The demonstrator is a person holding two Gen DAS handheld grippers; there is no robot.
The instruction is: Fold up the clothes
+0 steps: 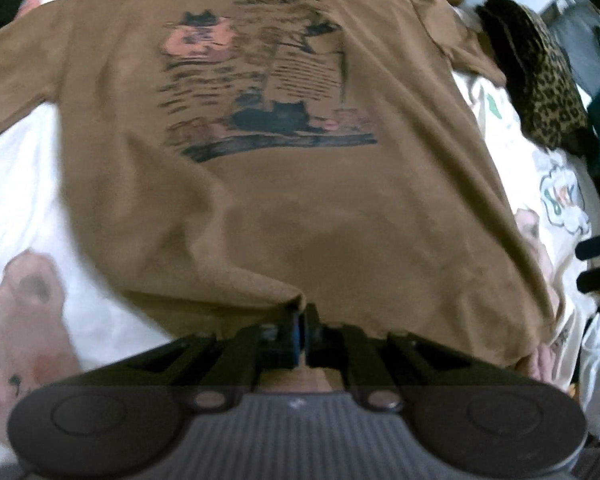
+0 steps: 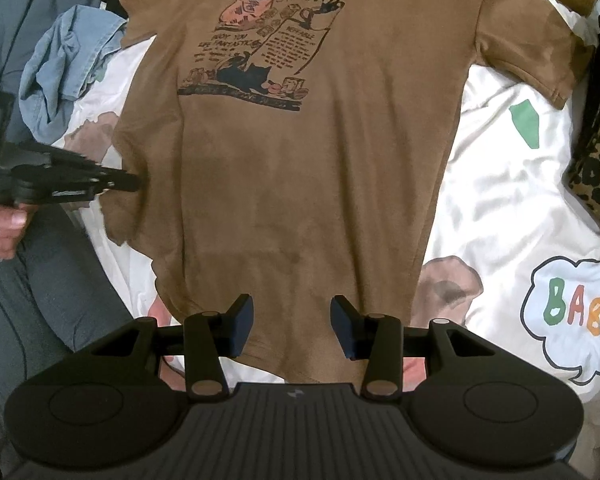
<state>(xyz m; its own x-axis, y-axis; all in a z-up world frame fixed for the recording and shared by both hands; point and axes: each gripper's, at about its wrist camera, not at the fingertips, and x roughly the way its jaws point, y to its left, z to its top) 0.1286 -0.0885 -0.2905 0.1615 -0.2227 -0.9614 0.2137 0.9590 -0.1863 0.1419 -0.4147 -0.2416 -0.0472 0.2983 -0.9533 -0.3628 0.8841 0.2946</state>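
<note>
A brown cotton cat-print T-shirt (image 2: 300, 168), lengthwise near-to-far, is pinched at its left edge by the clenched left tongs (image 1: 302, 334); the right tongs (image 2: 291, 326) are held released over the near hem.

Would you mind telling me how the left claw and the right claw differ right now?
The left claw is shut, pinching the side edge of the brown T-shirt; the right claw is open and grips nothing. The left claw sits at the shirt's side, the right claw over its bottom hem. Both are black and point steeply down at the shirt.
</note>
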